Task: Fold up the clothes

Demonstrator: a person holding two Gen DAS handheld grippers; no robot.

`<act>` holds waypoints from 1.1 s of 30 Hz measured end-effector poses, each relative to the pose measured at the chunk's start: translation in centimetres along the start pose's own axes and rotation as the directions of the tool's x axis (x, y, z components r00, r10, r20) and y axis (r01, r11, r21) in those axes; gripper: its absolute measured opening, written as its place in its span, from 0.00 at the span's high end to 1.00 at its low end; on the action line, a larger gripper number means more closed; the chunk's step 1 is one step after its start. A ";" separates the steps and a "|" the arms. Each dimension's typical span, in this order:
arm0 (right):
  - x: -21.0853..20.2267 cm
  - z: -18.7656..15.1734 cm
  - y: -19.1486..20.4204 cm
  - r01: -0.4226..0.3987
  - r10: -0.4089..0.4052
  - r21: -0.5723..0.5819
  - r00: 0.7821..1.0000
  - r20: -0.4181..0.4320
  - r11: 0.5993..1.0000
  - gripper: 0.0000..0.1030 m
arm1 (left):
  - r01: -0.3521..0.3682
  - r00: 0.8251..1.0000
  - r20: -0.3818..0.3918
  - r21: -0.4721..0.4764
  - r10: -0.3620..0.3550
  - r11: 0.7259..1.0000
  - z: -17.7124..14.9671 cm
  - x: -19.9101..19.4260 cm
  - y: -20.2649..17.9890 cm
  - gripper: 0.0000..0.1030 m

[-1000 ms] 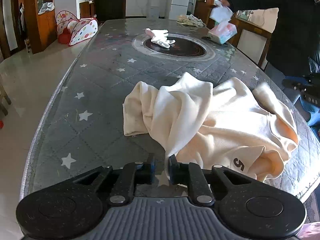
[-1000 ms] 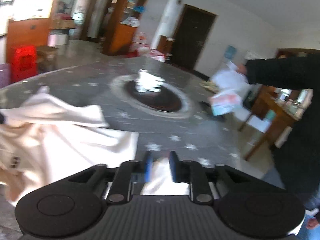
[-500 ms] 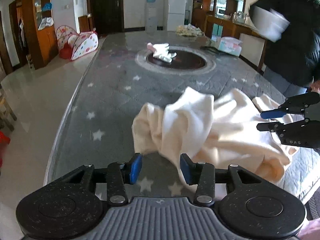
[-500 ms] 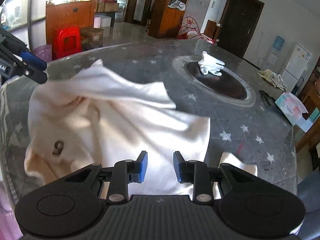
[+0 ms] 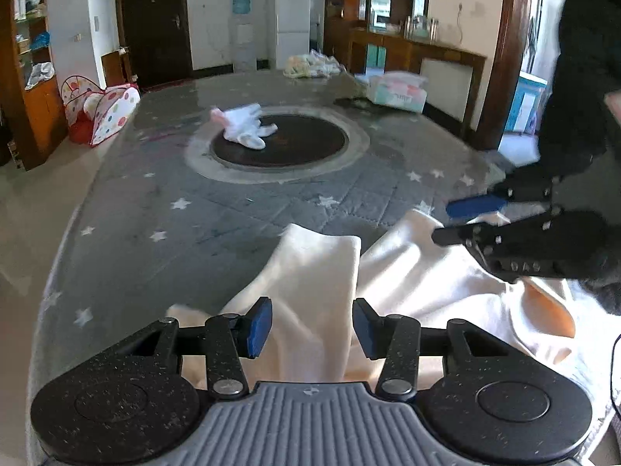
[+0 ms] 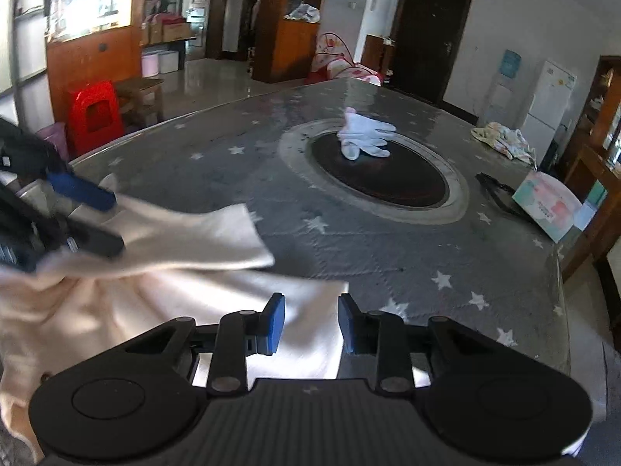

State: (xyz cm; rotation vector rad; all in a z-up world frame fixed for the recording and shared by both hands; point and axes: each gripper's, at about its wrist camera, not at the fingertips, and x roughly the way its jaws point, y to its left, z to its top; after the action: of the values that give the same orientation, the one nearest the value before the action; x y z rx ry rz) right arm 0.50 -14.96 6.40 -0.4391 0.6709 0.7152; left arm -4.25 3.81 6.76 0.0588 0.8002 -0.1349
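Note:
A cream garment (image 5: pixel 407 275) lies crumpled on the near end of the grey star-patterned table (image 5: pixel 163 194); it also shows in the right wrist view (image 6: pixel 167 303). My left gripper (image 5: pixel 309 328) is open, its jaws apart over a raised fold of the garment. My right gripper (image 6: pixel 311 324) is open above the garment's edge. It appears in the left wrist view (image 5: pixel 465 219) at the right, and the left gripper appears in the right wrist view (image 6: pixel 93 217) at the left, both over the cloth.
White gloves (image 5: pixel 244 128) lie on the dark round inset (image 5: pixel 279 143) mid-table. A tissue pack (image 5: pixel 396 91) and a bundle of cloth (image 5: pixel 310 66) sit at the far end. A person in black (image 5: pixel 582 77) stands at the right. A red stool (image 6: pixel 95 116) stands beyond the table.
Both grippers went from shut on the garment to open. The garment dropped and settled on the table. The person at the right put the tissue pack down.

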 end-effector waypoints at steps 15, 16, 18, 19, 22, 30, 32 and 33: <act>4.8 0.3 -2.1 -0.037 0.047 0.120 0.996 -0.077 0.992 0.70 | 0.045 0.998 0.039 -0.057 -0.043 0.997 -0.2 0.4 2.0 0.94; 5.0 0.2 -2.1 -0.038 0.048 0.125 0.996 -0.081 0.991 0.70 | 0.032 0.998 0.046 -0.062 -0.029 0.998 -0.2 0.0 2.3 0.95; 5.2 0.0 -2.0 -0.036 0.047 0.128 0.995 -0.084 0.991 0.70 | 0.016 0.998 0.054 -0.076 -0.012 0.997 -0.3 -0.6 2.8 0.96; 5.2 0.0 -1.9 -0.035 0.046 0.129 0.996 -0.083 0.991 0.70 | 0.023 0.998 0.054 -0.086 -0.019 0.996 -0.4 -0.9 3.0 0.96; 5.1 0.1 -1.8 -0.034 0.044 0.125 0.996 -0.081 0.992 0.70 | 0.059 0.997 0.050 -0.087 -0.055 0.994 -0.5 -1.3 2.7 0.93; 5.2 0.4 -1.5 -0.027 0.037 0.106 0.995 -0.093 0.994 0.71 | 0.047 0.999 0.012 0.026 -0.047 0.999 -0.8 0.2 -0.1 0.62; 5.2 0.4 -1.5 -0.025 0.035 0.104 0.995 -0.093 0.994 0.71 | 0.045 0.999 -0.002 0.048 -0.045 0.998 -1.0 0.7 -0.3 0.81; 5.3 0.4 -1.4 -0.025 0.035 0.103 0.995 -0.094 0.994 0.71 | 0.043 0.999 -0.001 0.044 -0.043 0.998 -1.1 0.7 -0.1 0.86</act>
State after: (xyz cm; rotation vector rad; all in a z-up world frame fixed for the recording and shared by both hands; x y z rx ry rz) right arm 4.63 -13.36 3.22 -0.3714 0.8016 0.6880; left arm -4.54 3.76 5.53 0.0828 0.7991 -0.1934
